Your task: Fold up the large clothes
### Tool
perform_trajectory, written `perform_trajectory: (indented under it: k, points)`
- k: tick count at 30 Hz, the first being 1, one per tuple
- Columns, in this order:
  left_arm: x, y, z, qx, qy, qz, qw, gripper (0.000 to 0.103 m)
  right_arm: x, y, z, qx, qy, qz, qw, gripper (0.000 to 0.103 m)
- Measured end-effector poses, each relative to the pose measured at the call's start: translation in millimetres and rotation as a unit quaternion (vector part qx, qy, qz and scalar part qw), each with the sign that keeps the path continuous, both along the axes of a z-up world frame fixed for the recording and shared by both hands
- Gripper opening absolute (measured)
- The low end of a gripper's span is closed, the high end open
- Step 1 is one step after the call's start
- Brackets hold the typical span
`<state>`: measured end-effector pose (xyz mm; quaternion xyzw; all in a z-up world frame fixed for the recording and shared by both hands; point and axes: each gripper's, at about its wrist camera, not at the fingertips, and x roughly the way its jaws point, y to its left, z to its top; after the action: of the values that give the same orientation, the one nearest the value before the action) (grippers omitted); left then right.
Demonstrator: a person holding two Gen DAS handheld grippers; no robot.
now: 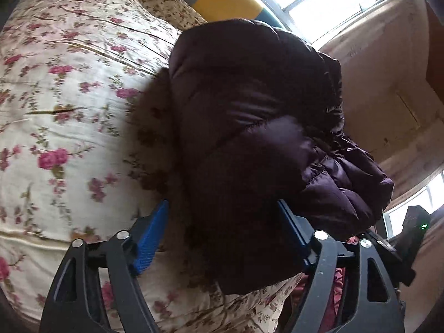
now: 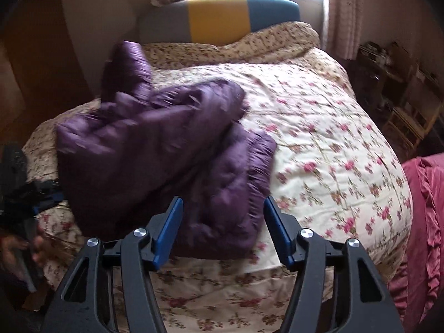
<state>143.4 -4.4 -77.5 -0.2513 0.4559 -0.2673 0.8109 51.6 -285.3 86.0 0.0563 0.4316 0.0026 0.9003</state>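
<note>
Where the flowered quilt point(image 2: 319, 127) covers the bed, a purple padded jacket point(image 2: 155, 144) is seen lying bunched toward the quilt's left side in the right wrist view, with one part standing up toward the striped headboard point(image 2: 219, 18). The right gripper point(image 2: 223, 231) is shown with its blue pads apart, the jacket's near edge lying between them; no pad is seen pressing on it. In the left wrist view, the left gripper point(image 1: 223, 236) is shown wide, a dark fold of the jacket point(image 1: 249, 116) filling the gap between the pads; whether it is gripped cannot be told. A red ruffled cloth point(image 2: 424, 222) is visible beside the quilt.
</note>
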Motion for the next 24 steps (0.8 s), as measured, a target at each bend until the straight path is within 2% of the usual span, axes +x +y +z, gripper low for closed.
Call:
perform_trajectory:
  k: [4, 10, 17, 18, 20, 24]
  points:
    - [8.8, -20.4, 5.5, -0.001, 0.003, -0.001, 1.0000, 0.072, 4.1, 14.4, 12.4, 0.004, -0.012, 0.027, 1.000, 0.062]
    - [-3.5, -37.1, 12.5, 0.021, -0.011, -0.019, 0.9995, 0.070, 6.5, 31.1, 26.9, 0.009, -0.028, 0.061, 0.998, 0.062]
    - [-6.9, -42.4, 16.3, 0.029, -0.018, -0.022, 0.9992, 0.070, 3.4, 34.6, 36.1, 0.021, -0.035, 0.074, 0.996, 0.062]
    - [-7.2, -42.9, 16.5, 0.030, -0.019, -0.022, 0.9991, 0.070, 2.4, 34.8, 38.7, 0.025, -0.039, 0.075, 0.996, 0.063]
    - [-7.7, -43.3, 16.7, 0.029, -0.019, -0.021, 0.9992, 0.070, 1.8, 38.8, 44.2, 0.028, -0.047, 0.084, 0.995, 0.073]
    - [-8.4, -43.7, 15.0, 0.032, -0.020, -0.017, 0.9991, 0.070, 11.7, 52.3, 31.2, 0.005, -0.025, 0.112, 0.993, 0.073]
